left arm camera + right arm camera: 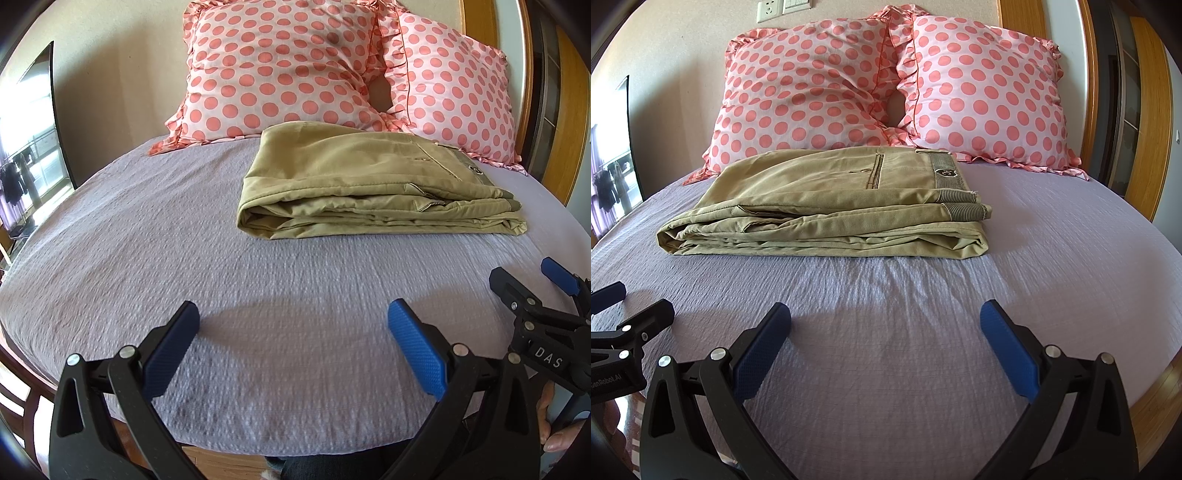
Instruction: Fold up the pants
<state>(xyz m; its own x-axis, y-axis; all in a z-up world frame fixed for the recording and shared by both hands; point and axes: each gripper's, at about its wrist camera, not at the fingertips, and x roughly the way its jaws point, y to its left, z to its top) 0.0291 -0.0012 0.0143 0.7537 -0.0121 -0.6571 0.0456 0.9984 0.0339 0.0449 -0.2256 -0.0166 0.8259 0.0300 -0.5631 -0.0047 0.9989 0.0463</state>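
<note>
The left gripper (293, 317) and the right gripper (885, 317) both hang wide open over the near part of the bed (1052, 258), gripping nothing, their blue pads (413, 347) clear of the sheet. The pants (827, 206) lie folded into a flat stack toward the bed's far edge, just before two pillows (820, 88), well apart from both grippers.

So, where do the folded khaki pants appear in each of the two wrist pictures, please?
Left wrist view: the folded pants lie right of centre on the bed sheet, with the waistband to the right.
Right wrist view: the folded pants lie left of centre, with the striped waistband at the right end.
Shared landmark: the polka-dot pillows just behind the pants in both views.
</note>
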